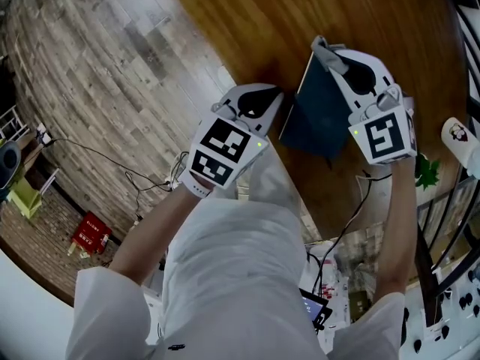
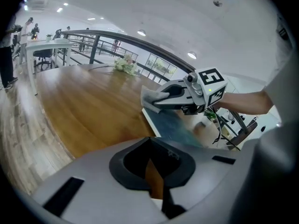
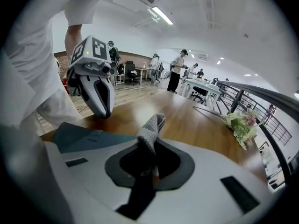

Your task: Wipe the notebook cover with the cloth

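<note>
A dark blue notebook [image 1: 319,111] lies on the wooden table [image 1: 300,13]. My right gripper [image 1: 330,52] reaches over its far right corner, shut on a grey cloth [image 1: 321,45]. In the right gripper view the cloth [image 3: 150,129] sticks up from between the closed jaws, with the notebook [image 3: 88,136] to the left. My left gripper [image 1: 271,94] rests by the notebook's left edge, jaws shut with nothing between them. The left gripper view shows the notebook [image 2: 173,125] to the right of the left gripper [image 2: 156,176], with the right gripper [image 2: 155,100] and cloth [image 2: 148,97] above it.
A bunch of flowers [image 3: 240,122] lies far across the table near a metal railing [image 2: 107,36]. Cables and a red box [image 1: 91,233] sit on the plank floor to the left. People stand at desks [image 3: 201,85] in the background.
</note>
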